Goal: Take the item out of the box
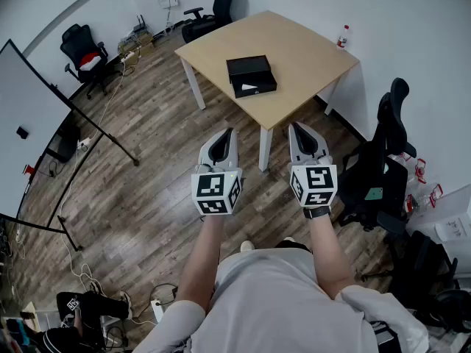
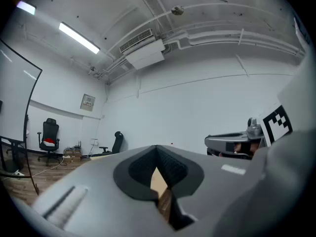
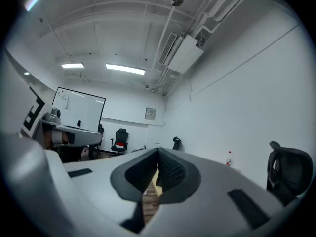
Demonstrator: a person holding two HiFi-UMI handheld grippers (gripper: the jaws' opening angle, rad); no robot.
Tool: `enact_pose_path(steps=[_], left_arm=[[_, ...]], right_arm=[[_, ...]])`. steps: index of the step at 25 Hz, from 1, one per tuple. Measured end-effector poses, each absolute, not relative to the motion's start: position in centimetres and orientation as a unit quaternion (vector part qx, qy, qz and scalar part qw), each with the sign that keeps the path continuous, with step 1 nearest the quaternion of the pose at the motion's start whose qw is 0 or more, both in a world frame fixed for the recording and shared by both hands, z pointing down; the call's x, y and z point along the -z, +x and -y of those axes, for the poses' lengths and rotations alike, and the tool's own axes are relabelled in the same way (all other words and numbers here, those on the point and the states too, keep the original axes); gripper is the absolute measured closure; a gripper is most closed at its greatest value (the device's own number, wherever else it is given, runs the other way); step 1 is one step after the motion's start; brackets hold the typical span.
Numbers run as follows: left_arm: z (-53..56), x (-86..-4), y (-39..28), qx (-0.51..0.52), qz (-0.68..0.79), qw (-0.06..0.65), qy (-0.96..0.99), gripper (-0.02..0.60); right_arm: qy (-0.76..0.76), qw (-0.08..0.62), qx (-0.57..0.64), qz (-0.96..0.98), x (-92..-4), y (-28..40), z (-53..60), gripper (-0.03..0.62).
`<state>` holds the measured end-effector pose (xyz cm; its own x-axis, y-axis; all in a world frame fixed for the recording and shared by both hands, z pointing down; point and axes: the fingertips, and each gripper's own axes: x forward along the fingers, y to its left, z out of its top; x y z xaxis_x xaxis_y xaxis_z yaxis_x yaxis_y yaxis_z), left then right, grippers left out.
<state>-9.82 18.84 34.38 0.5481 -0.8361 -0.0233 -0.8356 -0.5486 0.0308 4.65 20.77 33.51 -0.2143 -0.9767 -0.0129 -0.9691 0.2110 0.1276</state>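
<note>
A black box (image 1: 251,76) lies on the light wooden table (image 1: 294,57) ahead of me, its two black parts side by side with a small white mark on the nearer one. Both grippers hang in the air over the wooden floor, well short of the table's near corner. My left gripper (image 1: 229,133) points toward the table with its jaws shut and nothing between them; in the left gripper view the left gripper's (image 2: 157,150) pads meet. My right gripper (image 1: 294,127) is beside it, also shut and empty, and the right gripper's (image 3: 158,153) pads touch in its own view.
A small bottle (image 1: 343,37) stands at the table's far right corner. A black office chair (image 1: 383,160) is close on my right, and other chairs (image 1: 82,50) stand at the back. A whiteboard on a stand (image 1: 29,116) is at the left. Cables lie on the floor.
</note>
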Motion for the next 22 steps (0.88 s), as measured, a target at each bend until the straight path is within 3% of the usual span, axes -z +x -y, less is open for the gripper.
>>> enact_pose_path(steps=[22], left_arm=[[-16.8, -39.4, -13.2, -0.006, 0.471, 0.048, 0.881, 0.574]], right_arm=[[0.618, 0.044, 0.020, 0.785, -38.1, 0.2, -18.2, 0.579]])
